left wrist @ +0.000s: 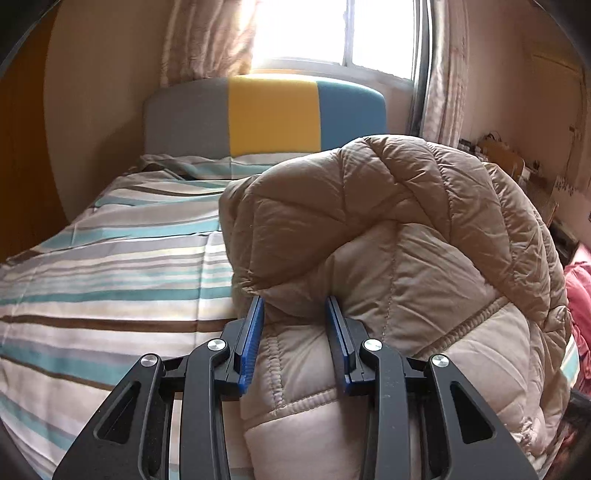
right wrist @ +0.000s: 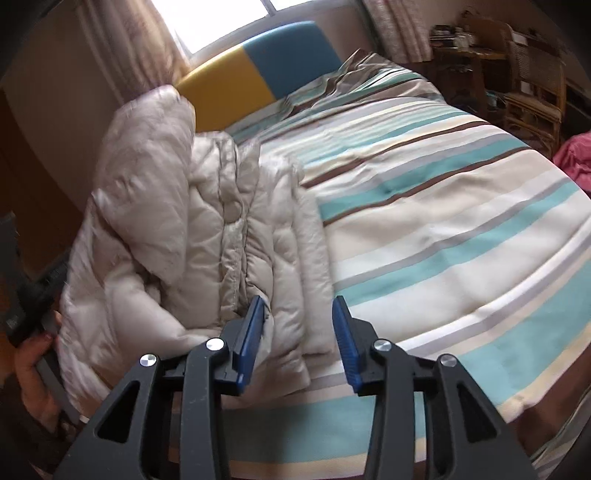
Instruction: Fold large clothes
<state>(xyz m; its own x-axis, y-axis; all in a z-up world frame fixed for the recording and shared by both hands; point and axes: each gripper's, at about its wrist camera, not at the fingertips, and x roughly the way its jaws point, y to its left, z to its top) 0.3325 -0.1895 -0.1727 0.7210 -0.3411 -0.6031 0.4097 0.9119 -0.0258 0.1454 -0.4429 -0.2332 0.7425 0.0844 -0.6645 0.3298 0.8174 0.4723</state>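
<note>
A home bedroom: a bed under a striped duvet (left wrist: 110, 266) with a grey, yellow and blue headboard (left wrist: 266, 114), curtained window (left wrist: 332, 33) behind, cluttered wooden shelves (right wrist: 517, 74) upper right.

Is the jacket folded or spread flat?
Folded over, not flat: the jacket is bunched in layers on the bed, one part held up by the left gripper.

A striped duvet cover (right wrist: 461, 229) in teal, cream, grey and brown spreads across the bed. At the bed's head edge stands a grey, yellow and blue headboard (left wrist: 273, 114), below a bright window (left wrist: 332, 33) flanked by patterned curtains (left wrist: 210, 40). Past the bed's far side stands a wicker chair (right wrist: 535, 92).
</note>
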